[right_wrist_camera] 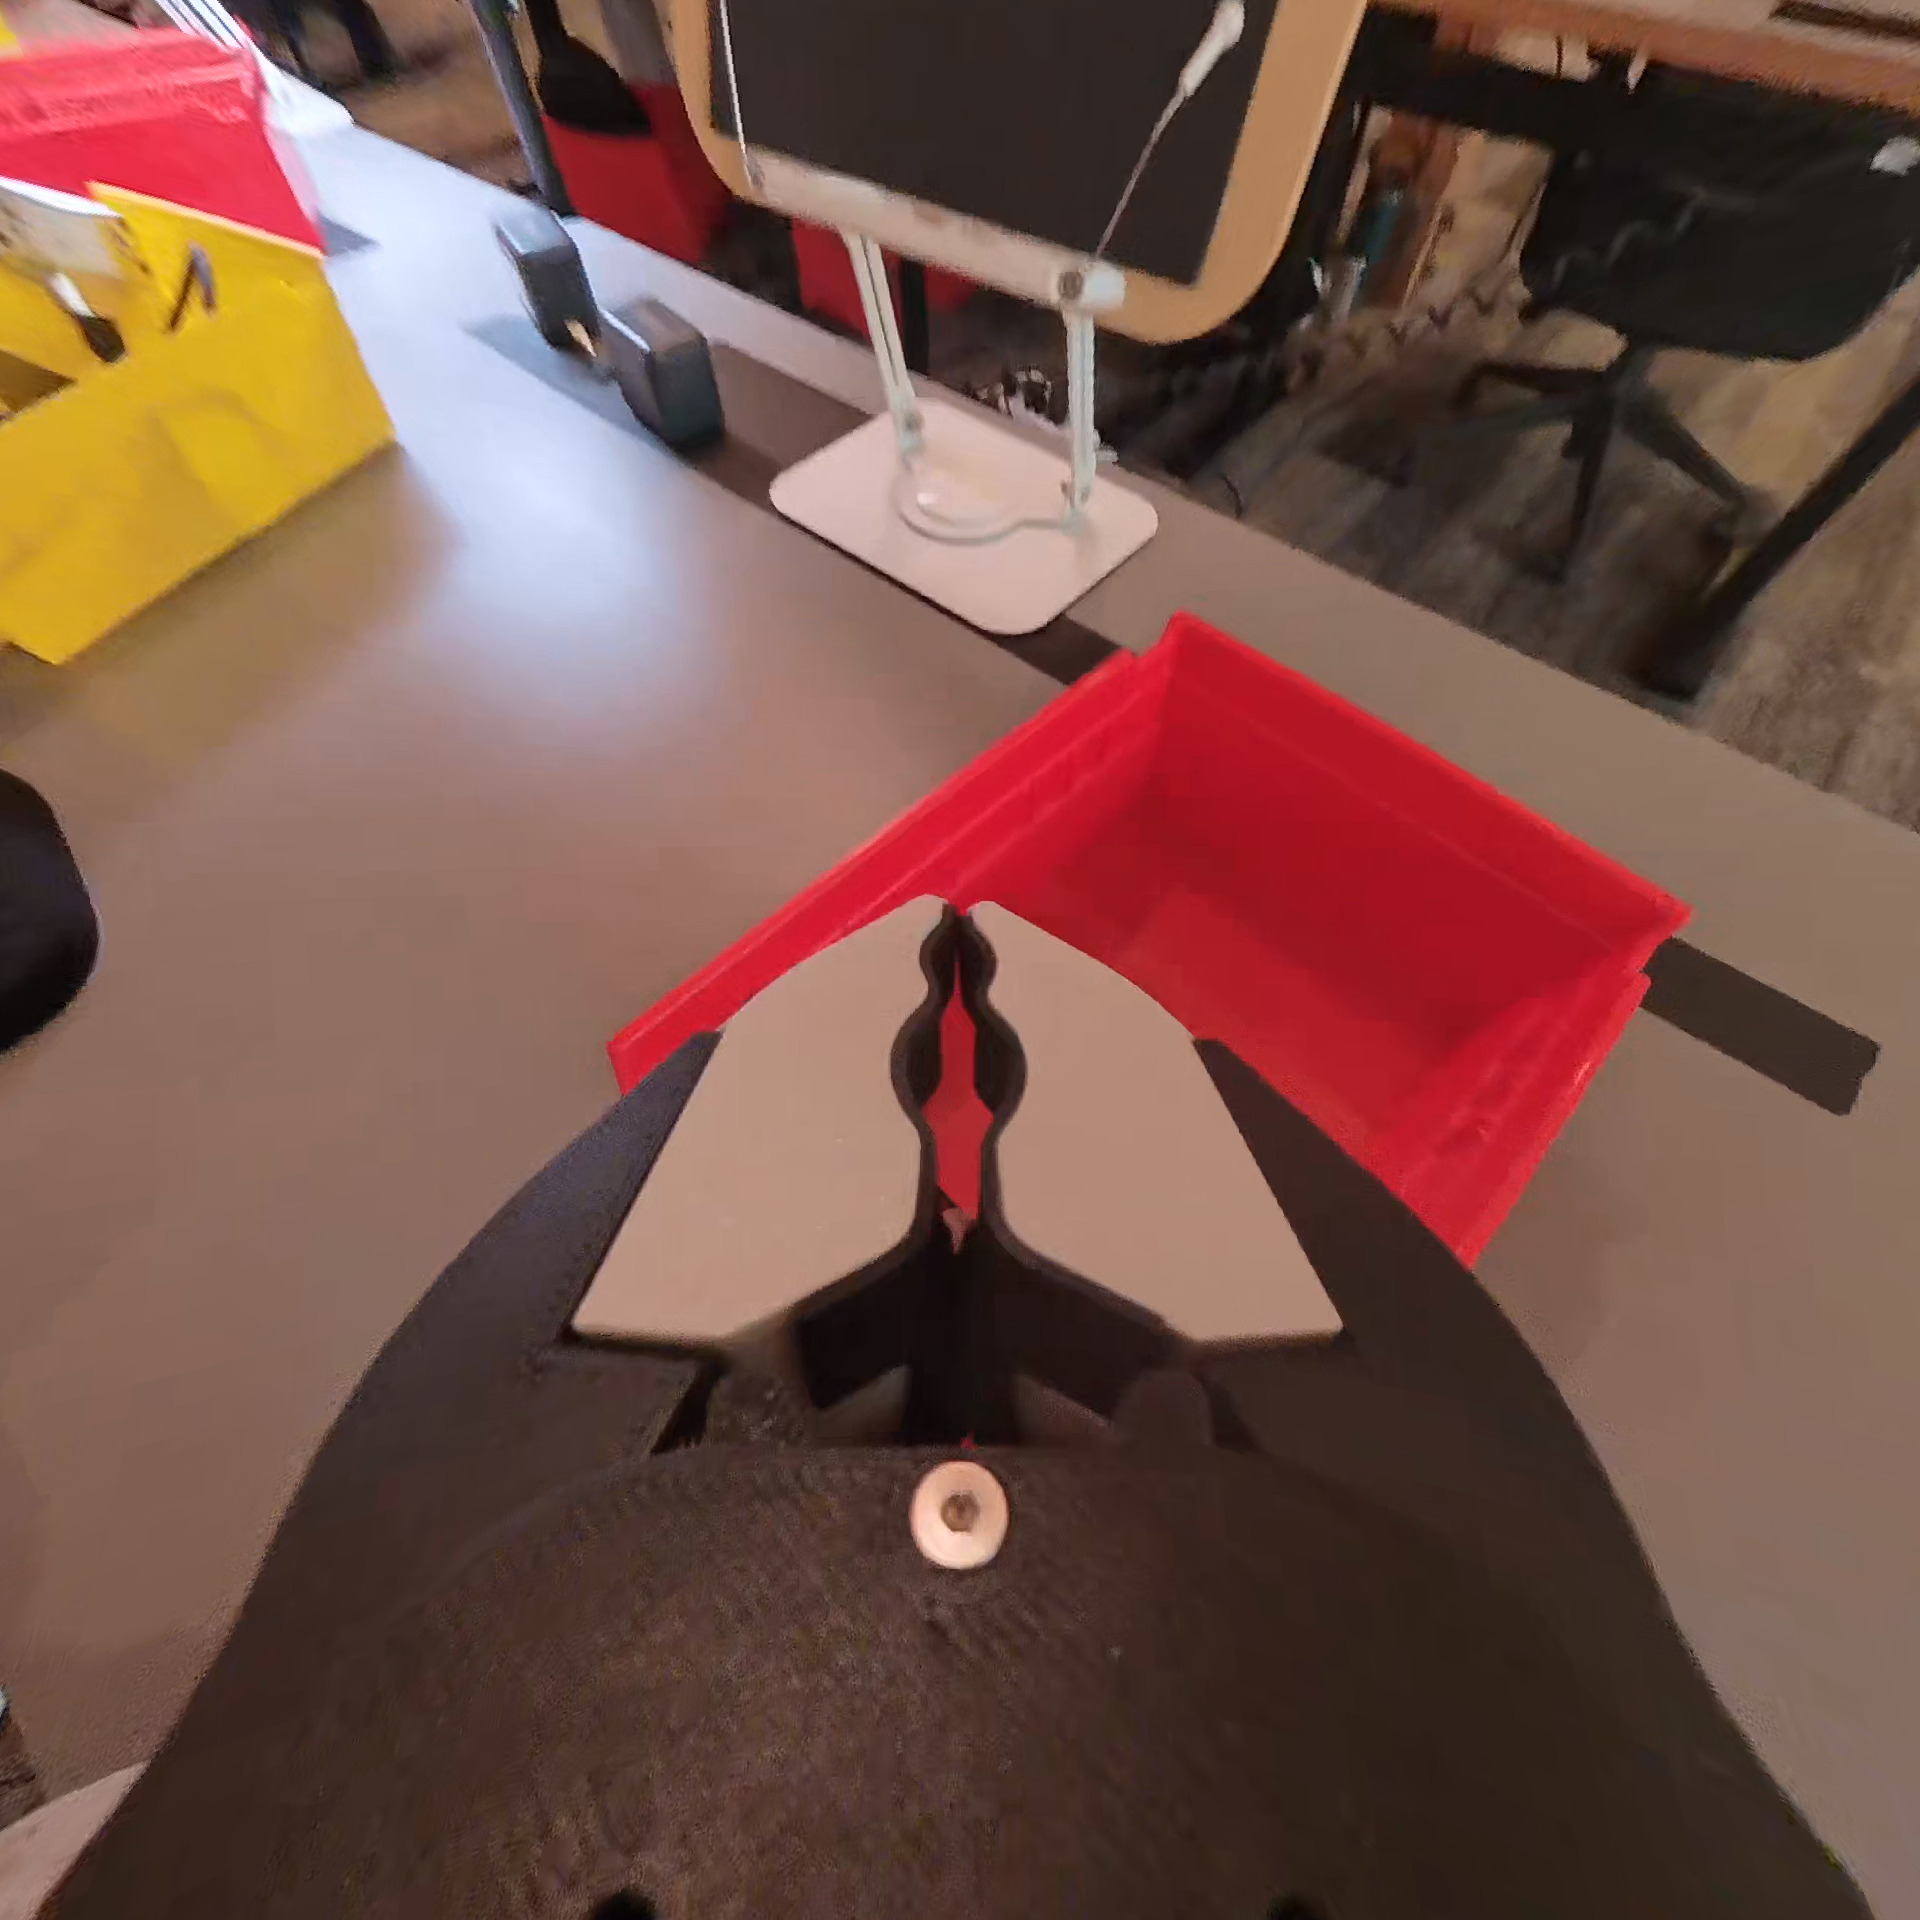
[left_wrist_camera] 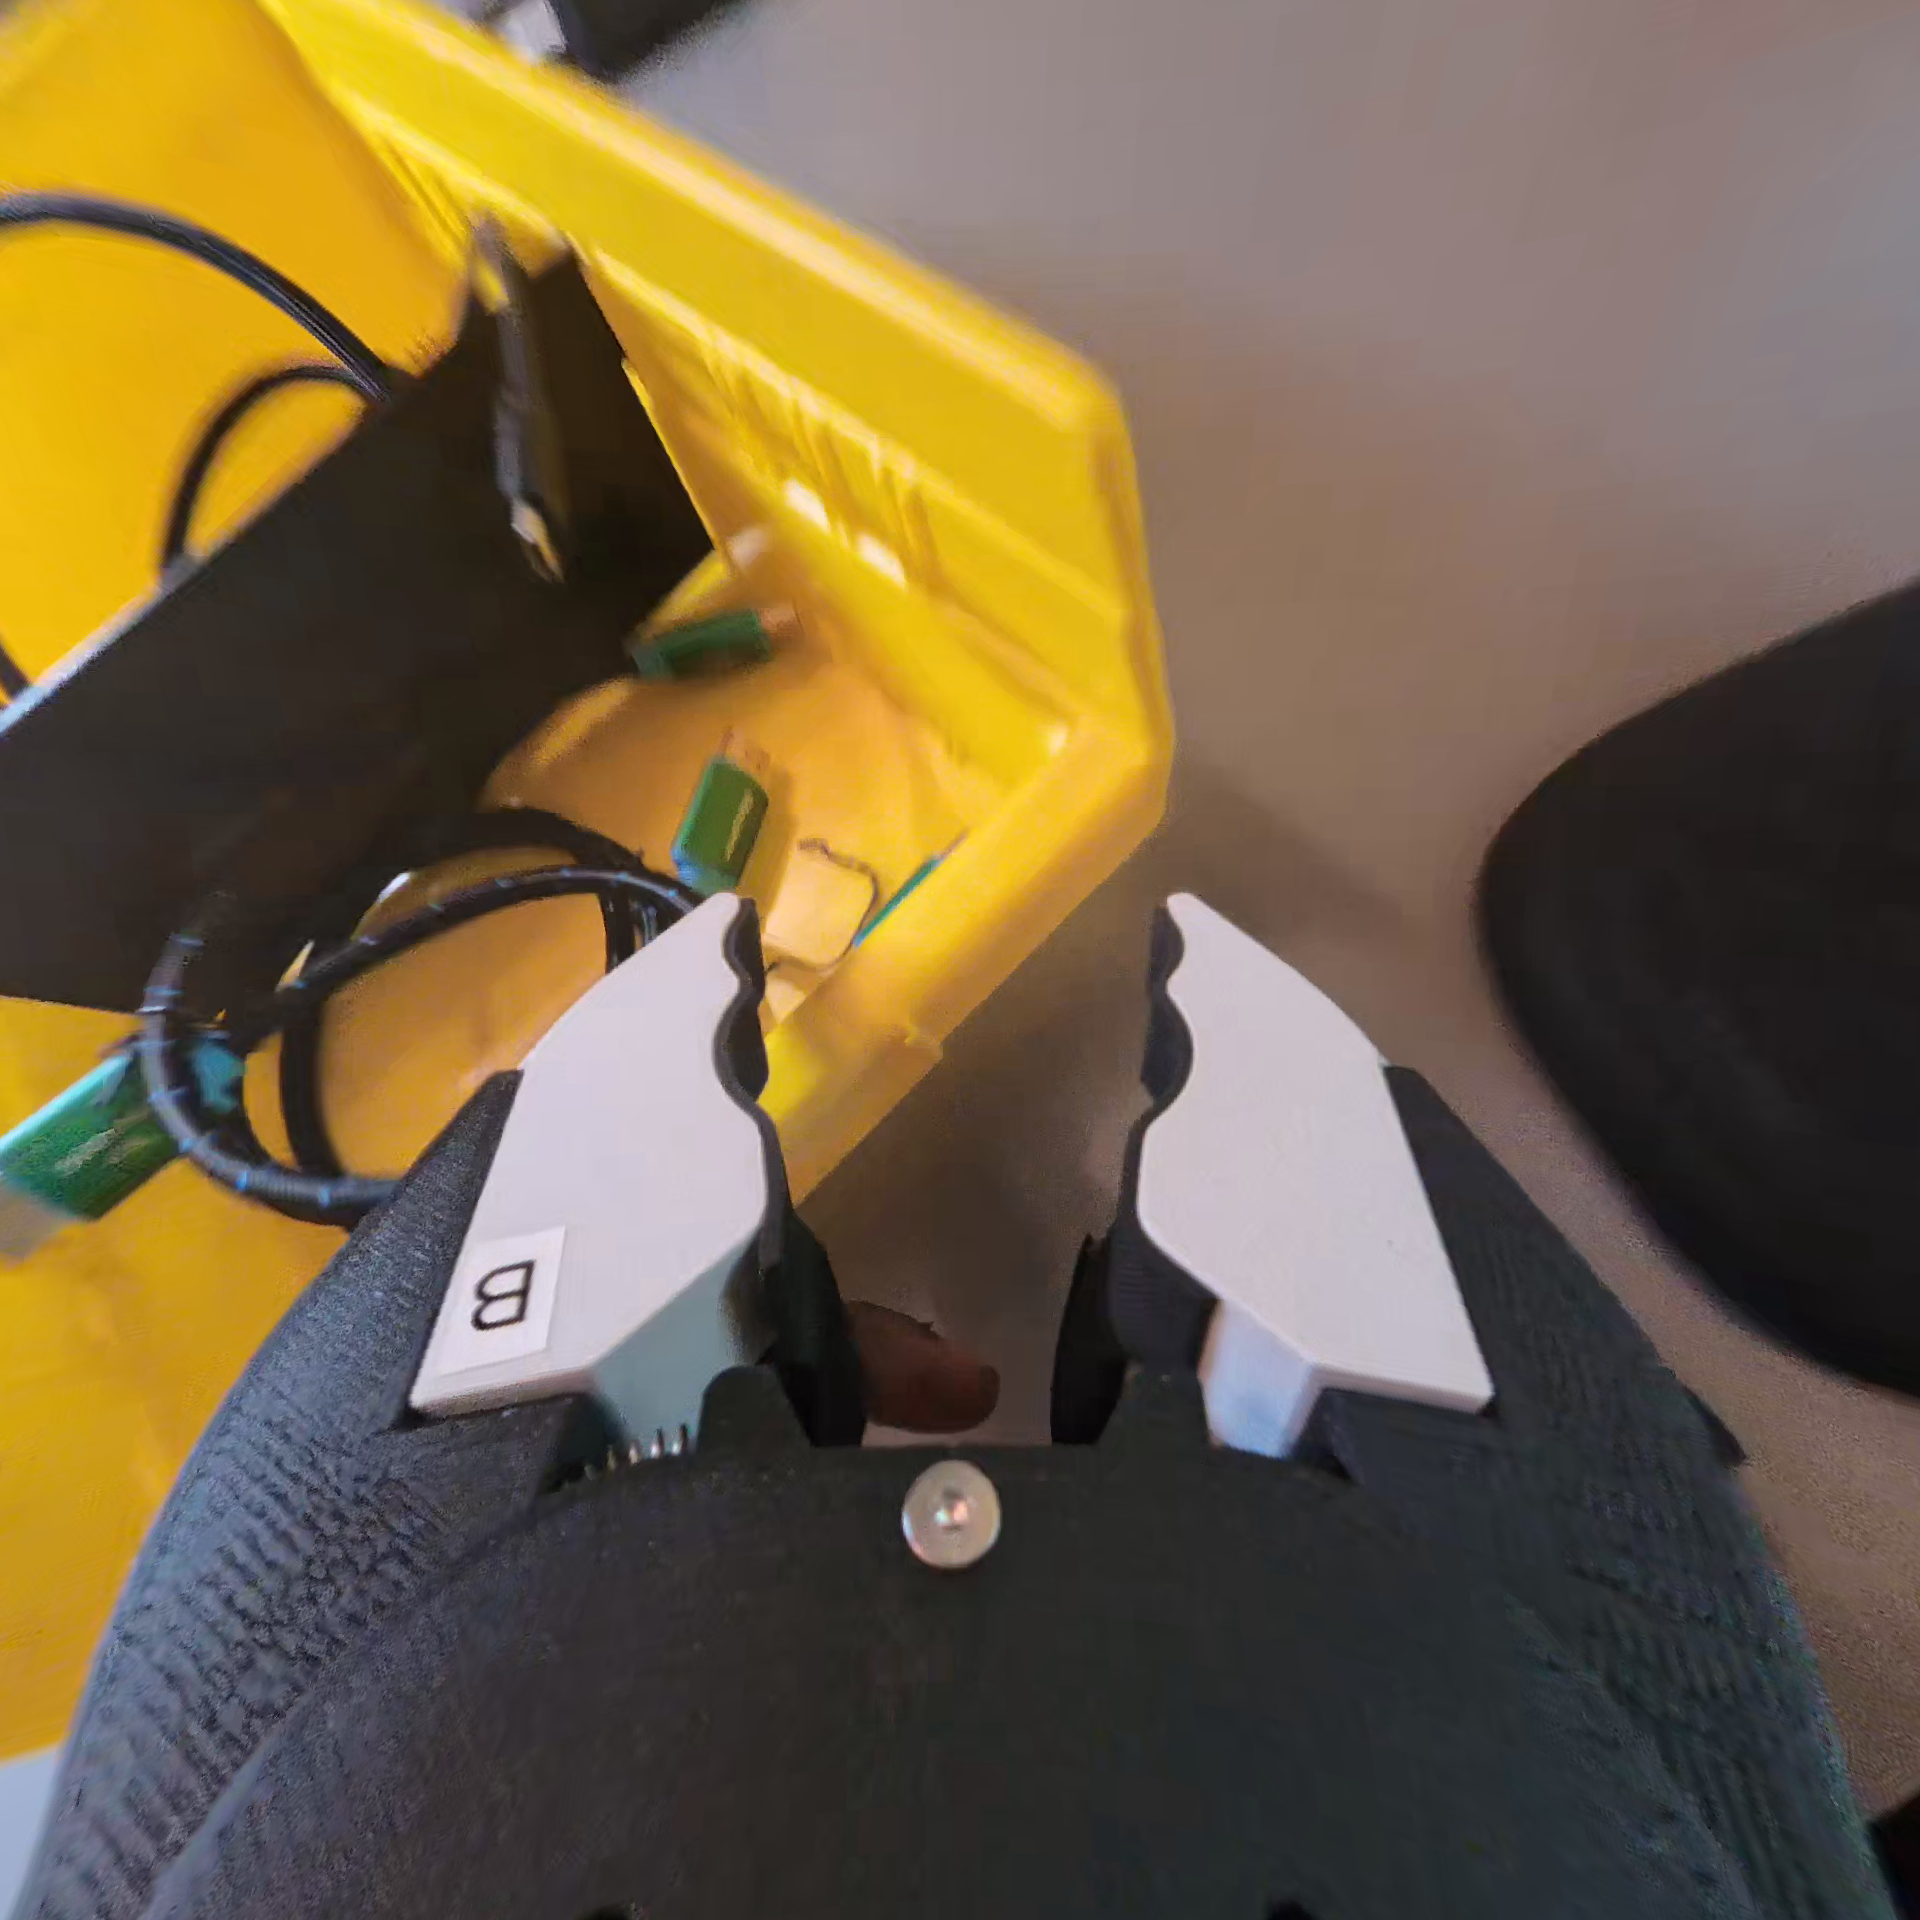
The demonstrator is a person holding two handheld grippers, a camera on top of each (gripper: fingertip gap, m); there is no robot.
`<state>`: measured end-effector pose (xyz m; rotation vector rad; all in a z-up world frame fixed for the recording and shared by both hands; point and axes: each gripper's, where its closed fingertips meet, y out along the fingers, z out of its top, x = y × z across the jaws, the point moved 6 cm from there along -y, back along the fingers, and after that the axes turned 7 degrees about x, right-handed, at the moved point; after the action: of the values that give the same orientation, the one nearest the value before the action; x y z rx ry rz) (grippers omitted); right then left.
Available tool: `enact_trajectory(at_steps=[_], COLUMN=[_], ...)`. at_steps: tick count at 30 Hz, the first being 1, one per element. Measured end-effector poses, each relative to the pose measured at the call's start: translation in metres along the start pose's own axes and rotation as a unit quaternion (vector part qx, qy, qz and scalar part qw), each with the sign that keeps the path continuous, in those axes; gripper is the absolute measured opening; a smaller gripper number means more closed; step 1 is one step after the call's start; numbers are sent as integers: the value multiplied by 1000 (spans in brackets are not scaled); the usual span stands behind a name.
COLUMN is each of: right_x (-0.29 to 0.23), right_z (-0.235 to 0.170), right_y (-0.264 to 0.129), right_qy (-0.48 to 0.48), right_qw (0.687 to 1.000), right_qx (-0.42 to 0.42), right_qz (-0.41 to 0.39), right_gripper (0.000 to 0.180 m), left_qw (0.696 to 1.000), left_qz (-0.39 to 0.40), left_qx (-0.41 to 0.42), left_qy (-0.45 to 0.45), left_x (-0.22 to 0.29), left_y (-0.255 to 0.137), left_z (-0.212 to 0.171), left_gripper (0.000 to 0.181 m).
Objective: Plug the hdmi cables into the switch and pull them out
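Observation:
In the left wrist view a yellow bin (left_wrist_camera: 935, 436) holds black coiled HDMI cables (left_wrist_camera: 436, 914) with green plugs (left_wrist_camera: 717, 810), (left_wrist_camera: 83, 1143), (left_wrist_camera: 696, 639) and a large black box-like thing (left_wrist_camera: 312, 727) with a black plug (left_wrist_camera: 525, 447) lying on it. My left gripper (left_wrist_camera: 951, 935) is open and empty, above the bin's near corner, its left finger (left_wrist_camera: 665, 1039) over the bin. In the right wrist view my right gripper (right_wrist_camera: 956, 920) is shut with nothing between the pads, above the near rim of an empty red bin (right_wrist_camera: 1299, 883).
The yellow bin also shows in the right wrist view (right_wrist_camera: 187, 436) at the far left on the grey table (right_wrist_camera: 468, 831). A stand with a screen (right_wrist_camera: 997, 187) and small dark boxes (right_wrist_camera: 665, 374) sit at the back. A dark rounded object (left_wrist_camera: 1714, 987) lies right of the yellow bin.

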<state>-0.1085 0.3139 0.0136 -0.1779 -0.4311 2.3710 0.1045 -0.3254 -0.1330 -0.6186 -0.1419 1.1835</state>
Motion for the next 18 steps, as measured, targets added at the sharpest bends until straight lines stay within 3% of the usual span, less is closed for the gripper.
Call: enact_trajectory(at_steps=[4,7,10,12,13,14,18], right_x=[5,8,15,19,18,15,8], right_z=[-2,-16,-29,-28,-25,-22,-7], right_y=[-8,-12,-18,-24,-27,-30,-40], right_qy=[11,56,42,46,50,50,40], right_qw=[1000,998,996,995,996,997,999], right_qx=[15,-17,-55,-50,-42,-32,21], right_qz=[-15,-16,-50,-67,-61,-46,-19], right_gripper=[3,46,72,68,48,1,0], left_qw=[979,958,951,944,943,942,938], left_qz=[76,127,165,200,207,211,255], left_qx=[153,166,144,136,134,132,93], left_qy=[-107,-195,-220,-224,-225,-224,-215], left_x=[-11,-31,-49,-65,-72,-80,-120], left_y=[-36,-54,-64,-67,-67,-65,-43], left_z=[29,43,50,56,60,66,81], left_gripper=[77,91,108,108,107,102,89])
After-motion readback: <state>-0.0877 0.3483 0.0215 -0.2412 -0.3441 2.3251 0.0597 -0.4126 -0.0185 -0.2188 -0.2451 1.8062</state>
